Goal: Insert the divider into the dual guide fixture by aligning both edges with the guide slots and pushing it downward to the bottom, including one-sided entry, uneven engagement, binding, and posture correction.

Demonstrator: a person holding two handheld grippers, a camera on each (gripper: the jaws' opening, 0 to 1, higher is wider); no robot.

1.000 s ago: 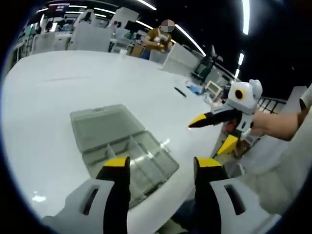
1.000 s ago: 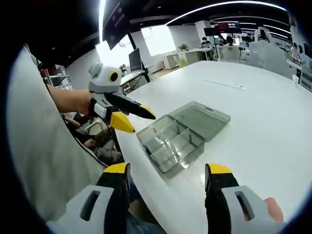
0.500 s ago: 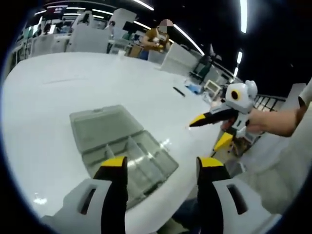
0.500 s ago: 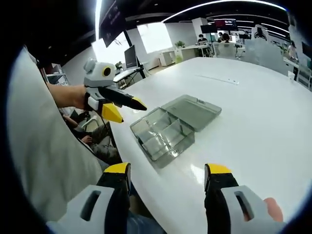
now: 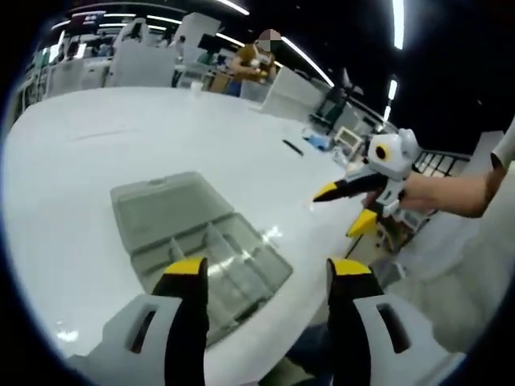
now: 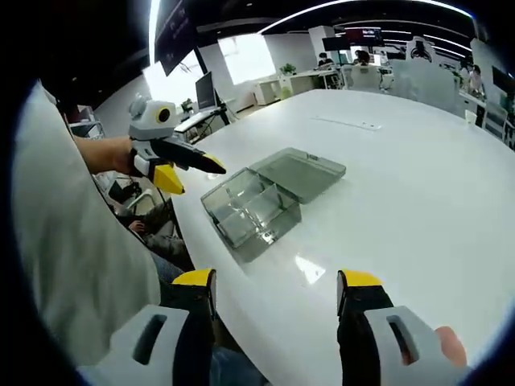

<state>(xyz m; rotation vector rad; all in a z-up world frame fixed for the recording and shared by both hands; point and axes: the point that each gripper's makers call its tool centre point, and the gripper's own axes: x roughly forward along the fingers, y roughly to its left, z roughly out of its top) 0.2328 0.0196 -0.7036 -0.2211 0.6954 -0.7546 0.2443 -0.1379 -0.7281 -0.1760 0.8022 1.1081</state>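
Observation:
A clear plastic compartment box [image 5: 216, 256] with its lid [image 5: 165, 207] laid open lies near the front edge of the white table [image 5: 96, 145]. Clear divider walls stand inside it. My left gripper [image 5: 268, 273] hovers over the box's near end, open and holding nothing. The right gripper [image 5: 342, 211] hangs off the table edge to the right, jaws spread. In the right gripper view the box [image 6: 249, 211] and its lid [image 6: 299, 172] lie ahead. My right gripper [image 6: 276, 281] is open and bare. The left gripper [image 6: 195, 177] hangs beside the box's left end, apart from it.
The table's rounded edge [image 6: 201, 265] runs close under the box. A thin dark pen-like thing [image 5: 295, 149] lies farther back, and a pale strip [image 6: 348, 123] lies across the table. Desks, chairs and people stand beyond. A person's pale sleeve [image 6: 72, 265] shows at the left.
Both cameras have shifted a little; in the right gripper view the box now sits smaller and further left. Both grippers stay open and empty; the box has not moved.

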